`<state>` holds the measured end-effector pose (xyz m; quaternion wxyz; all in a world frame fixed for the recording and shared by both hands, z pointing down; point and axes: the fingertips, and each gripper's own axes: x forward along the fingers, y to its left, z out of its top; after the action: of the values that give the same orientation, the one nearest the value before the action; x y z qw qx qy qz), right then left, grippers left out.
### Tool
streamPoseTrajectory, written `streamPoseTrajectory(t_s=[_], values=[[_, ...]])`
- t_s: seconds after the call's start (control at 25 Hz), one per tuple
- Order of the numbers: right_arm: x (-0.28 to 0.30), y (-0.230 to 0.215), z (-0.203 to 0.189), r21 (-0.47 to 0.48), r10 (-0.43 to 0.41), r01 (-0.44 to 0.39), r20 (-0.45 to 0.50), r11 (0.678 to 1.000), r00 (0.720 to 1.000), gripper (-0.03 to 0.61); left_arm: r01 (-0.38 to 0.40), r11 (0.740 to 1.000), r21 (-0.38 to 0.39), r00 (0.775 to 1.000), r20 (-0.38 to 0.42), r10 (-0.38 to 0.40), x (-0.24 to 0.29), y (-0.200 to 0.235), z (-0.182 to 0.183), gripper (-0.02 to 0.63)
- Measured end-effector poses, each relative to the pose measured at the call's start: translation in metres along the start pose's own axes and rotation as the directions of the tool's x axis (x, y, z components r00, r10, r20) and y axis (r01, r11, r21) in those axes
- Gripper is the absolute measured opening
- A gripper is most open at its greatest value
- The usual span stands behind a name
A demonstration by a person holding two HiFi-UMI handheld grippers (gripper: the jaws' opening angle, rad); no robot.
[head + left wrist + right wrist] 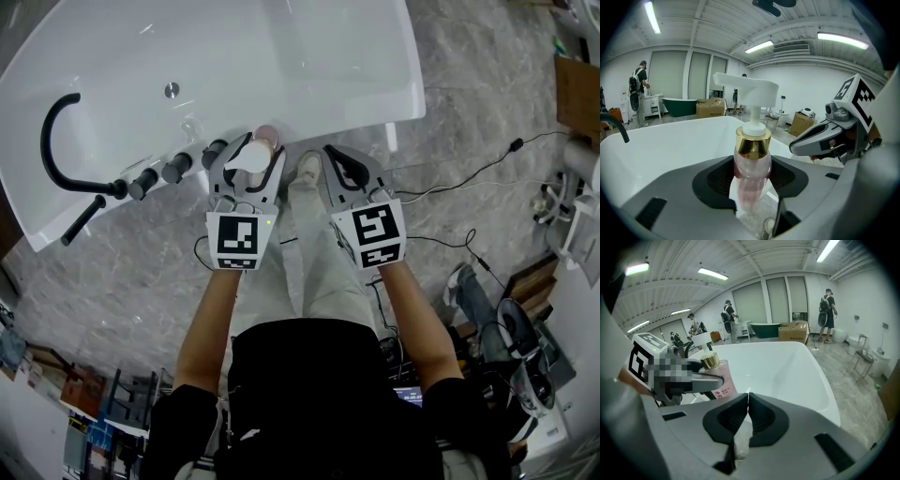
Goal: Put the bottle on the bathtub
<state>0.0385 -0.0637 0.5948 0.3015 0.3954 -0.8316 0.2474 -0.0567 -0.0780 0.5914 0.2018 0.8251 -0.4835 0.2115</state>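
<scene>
The fingers (711, 180) of my left gripper (752, 183) are closed on a clear pink plastic bottle (752, 161). They grip it from both sides, just under its shiny gold collar (753, 140). The bottle stands upright between them. Its white pump head (747, 89) rises above them, with the spout turned to the left.

In the head view this left gripper (246, 178) holds the bottle (251, 155) at the near rim of a large white bathtub (309, 47). I cannot tell if the bottom of the bottle touches the rim. Just to the left of these fingers a row of black round tap knobs (159, 173) sits on the same rim. Further left is a black curved spout (52, 141). Beyond the fingers the white basin opens, with a small round metal drain (171, 90) in it.

The fingers (729, 418) of my right gripper (747, 401) are pressed together, tip against tip, and hold nothing. In the head view the right gripper (345, 173) is just beside the left one, on its right, apart from the bottle. From these fingers the bottle (723, 380) shows to the left, and the bathtub (787, 366) lies ahead. Below and between both grippers is my light shoe (308, 167), on a grey marble floor (469, 112).

Far behind the left fingers a dark green tub (678, 104) and brown cardboard boxes (710, 108) stand by the windows.
</scene>
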Motion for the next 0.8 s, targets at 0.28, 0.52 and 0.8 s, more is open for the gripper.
streamPoseTrajectory(t_s=[0.28,0.52,0.8], values=[[0.000,0.004,-0.006,-0.007,-0.006,0.006,0.000,1.000,1.000,0.023,0.007,1.000,0.013,1.000,-0.003,-0.007,-0.001,-0.005,-0.006,0.229],[0.001,0.010,-0.010,-0.002,-0.007,0.007,-0.001,1.000,1.000,0.023,0.015,1.000,0.018,1.000,-0.006,-0.015,-0.004,-0.008,-0.010,0.229],[0.000,0.014,-0.014,0.002,-0.008,0.008,-0.003,1.000,1.000,0.023,0.024,1.000,0.017,1.000,-0.011,-0.024,-0.003,-0.010,-0.015,0.230]])
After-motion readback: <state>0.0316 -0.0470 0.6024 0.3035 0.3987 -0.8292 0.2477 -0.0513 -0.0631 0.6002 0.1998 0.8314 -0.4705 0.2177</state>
